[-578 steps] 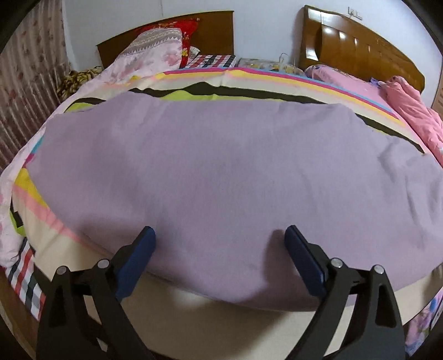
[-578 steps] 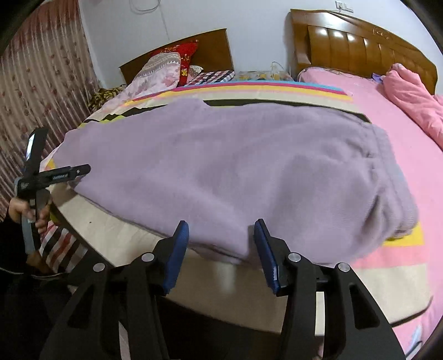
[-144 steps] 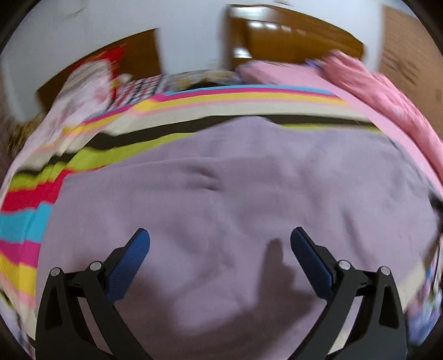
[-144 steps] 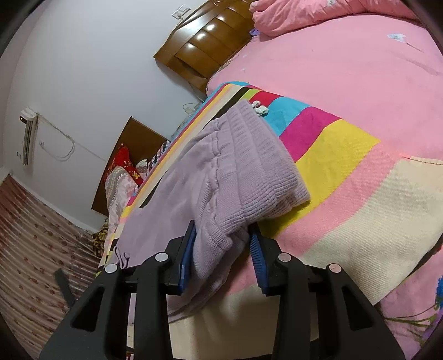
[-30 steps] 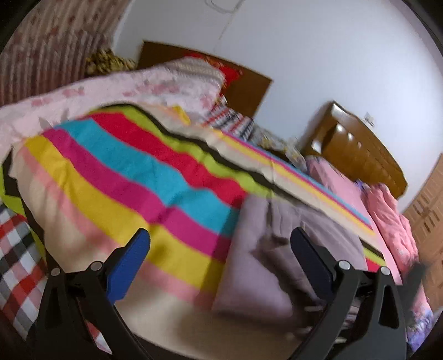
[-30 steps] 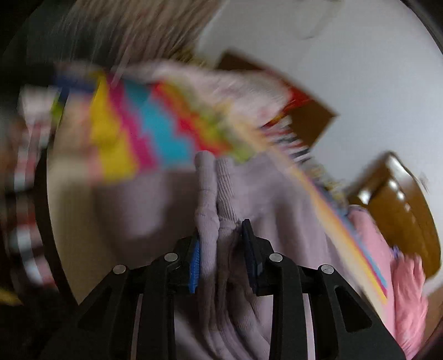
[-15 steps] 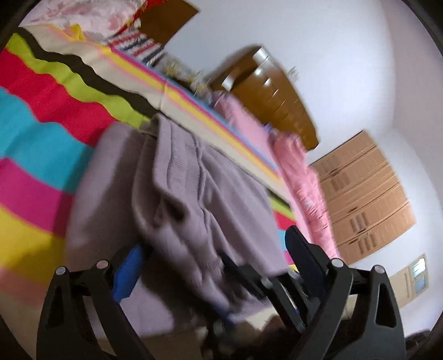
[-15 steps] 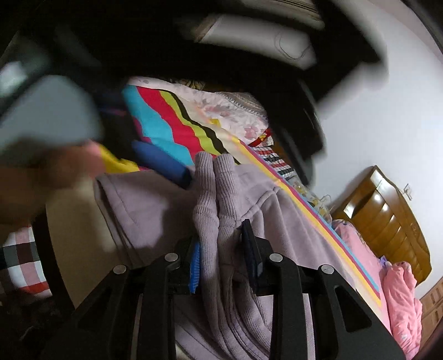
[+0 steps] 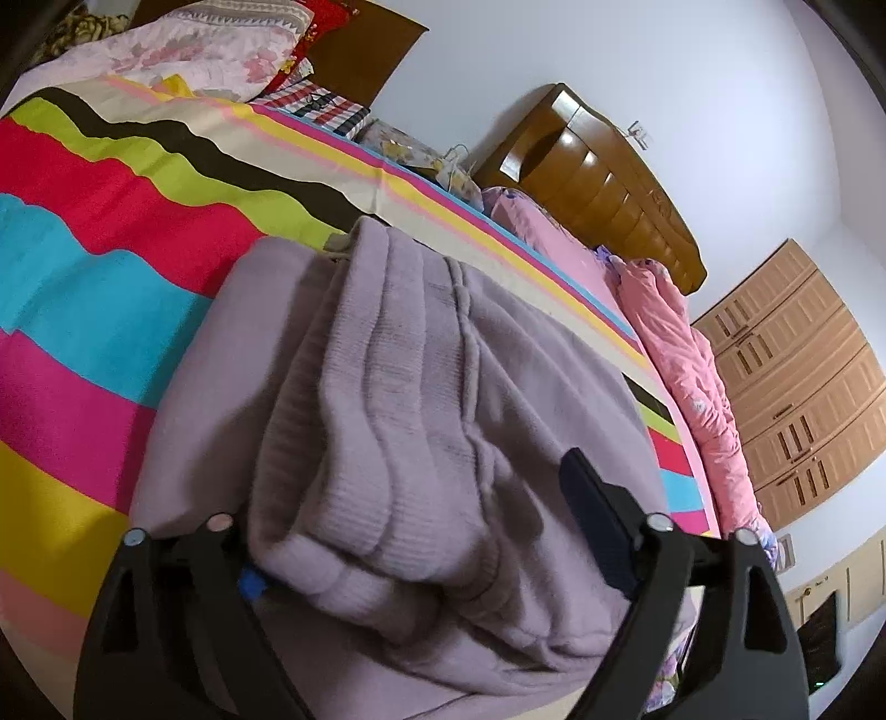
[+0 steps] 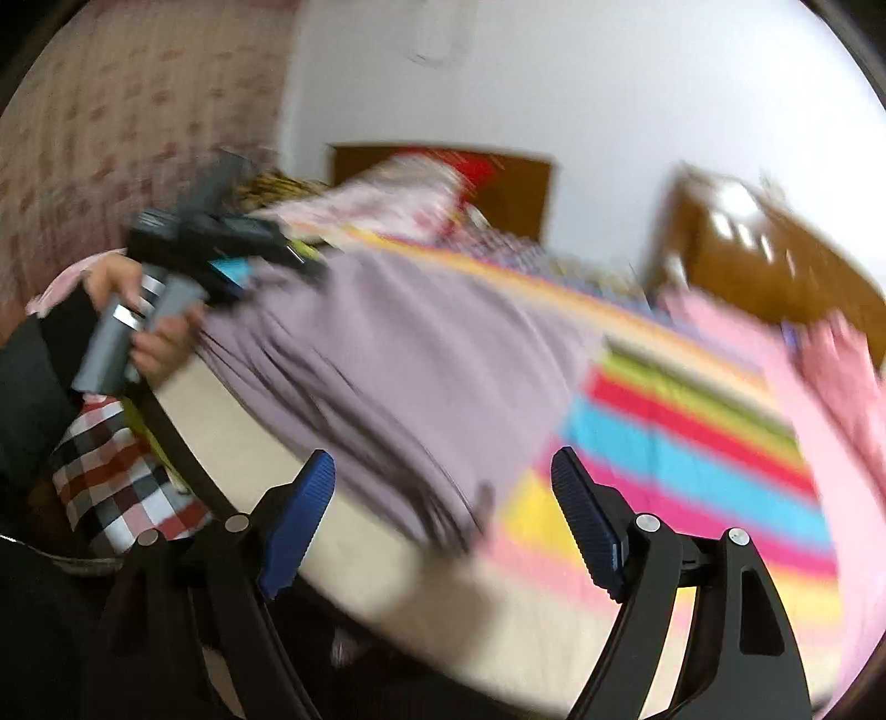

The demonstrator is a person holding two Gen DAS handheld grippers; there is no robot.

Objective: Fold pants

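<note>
The lilac pants (image 9: 443, 360) lie folded on the striped blanket (image 9: 83, 277), with the ribbed waistband on top at the near end. My left gripper (image 9: 410, 498) stands wide open around that bunched end. Its left finger is tucked under the fold and its right finger (image 9: 587, 498) rests over the cloth. In the blurred right wrist view my right gripper (image 10: 443, 459) hangs by the bed's edge. Its jaws are opening and hold nothing, with the pants (image 10: 415, 343) just beyond. A hand (image 10: 160, 343) holds the left gripper (image 10: 221, 243) at the pants' left end.
A wooden headboard (image 9: 598, 183) and a pink quilt (image 9: 698, 376) lie beyond the pants. Flowered pillows (image 9: 210, 50) are at the far left and a wardrobe (image 9: 803, 376) at the right. A checked cloth (image 10: 111, 476) hangs over the bed's near edge.
My right gripper has let go of the ribbed waistband, opened wide and swung away along the bed's edge. My left gripper has come in low over the folded end.
</note>
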